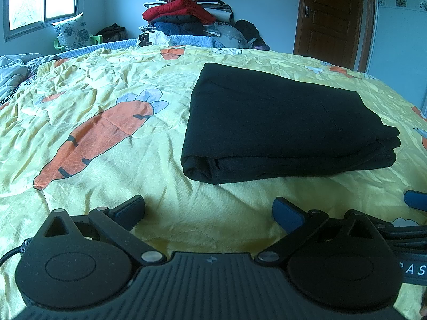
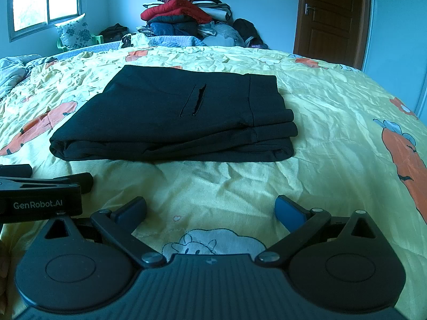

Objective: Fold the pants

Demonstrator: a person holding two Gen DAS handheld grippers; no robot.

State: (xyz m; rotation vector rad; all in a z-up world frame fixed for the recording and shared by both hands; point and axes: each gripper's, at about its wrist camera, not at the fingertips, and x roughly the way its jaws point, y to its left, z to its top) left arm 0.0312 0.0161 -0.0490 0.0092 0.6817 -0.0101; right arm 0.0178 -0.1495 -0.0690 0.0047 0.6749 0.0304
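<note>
The black pants (image 1: 283, 125) lie folded in a flat stack of several layers on the yellow carrot-print bedspread (image 1: 106, 85). In the right wrist view the pants (image 2: 170, 117) show a pocket slit on top. My left gripper (image 1: 208, 213) is open and empty, a short way in front of the stack's near edge. My right gripper (image 2: 210, 210) is open and empty, also in front of the stack. The left gripper's body (image 2: 40, 192) shows at the left edge of the right wrist view, and a right fingertip (image 1: 415, 200) shows at the right edge of the left wrist view.
A tall pile of clothes and quilts (image 1: 186, 13) stands beyond the far side of the bed. A floral pillow (image 1: 72, 32) sits under the window at far left. A brown door (image 1: 333, 18) is at far right. A crumpled blue blanket (image 1: 13, 72) lies at the left.
</note>
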